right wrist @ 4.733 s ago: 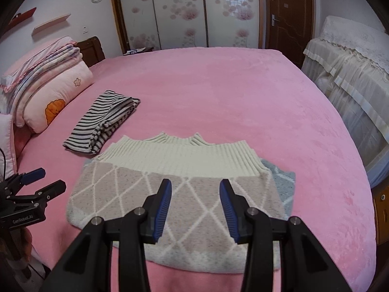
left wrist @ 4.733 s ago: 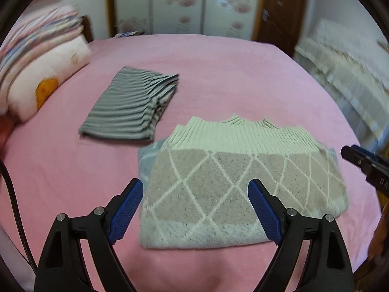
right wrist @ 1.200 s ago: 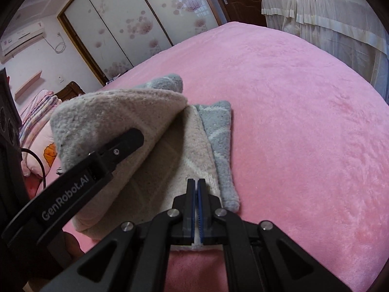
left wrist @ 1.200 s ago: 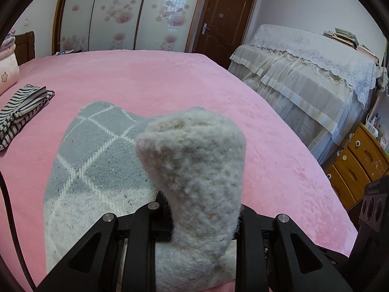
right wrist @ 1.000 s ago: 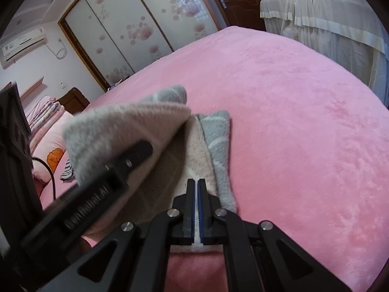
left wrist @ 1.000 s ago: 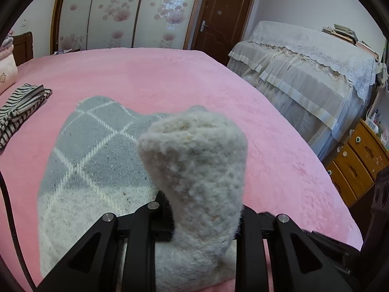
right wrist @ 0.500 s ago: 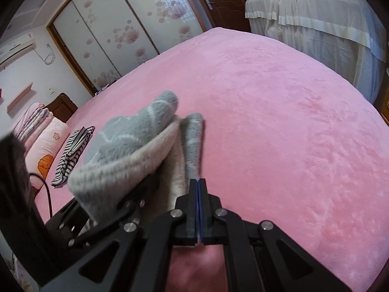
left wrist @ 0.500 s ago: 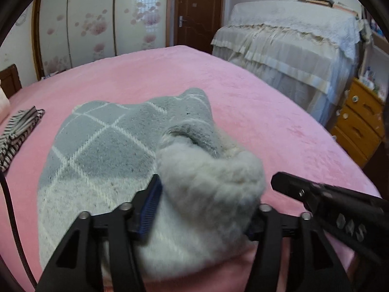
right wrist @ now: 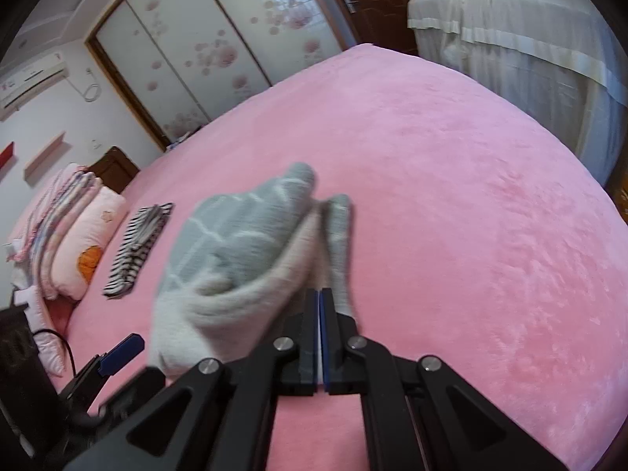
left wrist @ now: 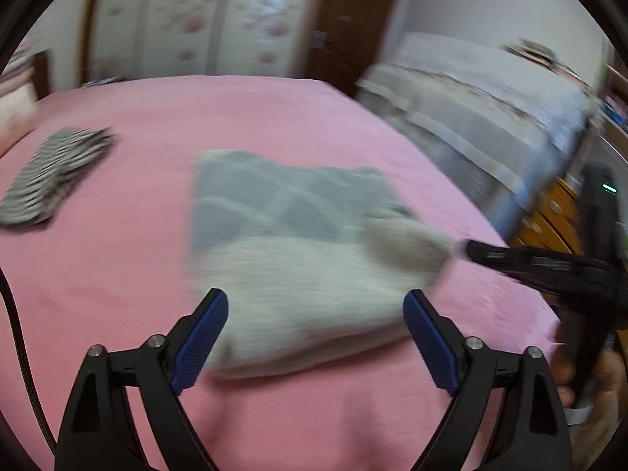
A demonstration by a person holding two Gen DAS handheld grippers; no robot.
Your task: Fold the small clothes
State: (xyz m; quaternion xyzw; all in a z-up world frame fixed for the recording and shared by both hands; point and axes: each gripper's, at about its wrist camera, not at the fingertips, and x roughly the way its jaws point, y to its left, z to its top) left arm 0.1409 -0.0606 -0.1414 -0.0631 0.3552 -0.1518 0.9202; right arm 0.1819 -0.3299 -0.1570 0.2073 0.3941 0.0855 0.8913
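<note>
The left tool has released and now stands open just short of the sweater, folded on the bed, while the right tool stays clamped on its edge, so this fold looks nearly complete.

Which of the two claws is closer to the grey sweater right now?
The right gripper: it is shut on the grey sweater's edge. The left gripper is open, just in front of the sweater, not touching it.
</note>
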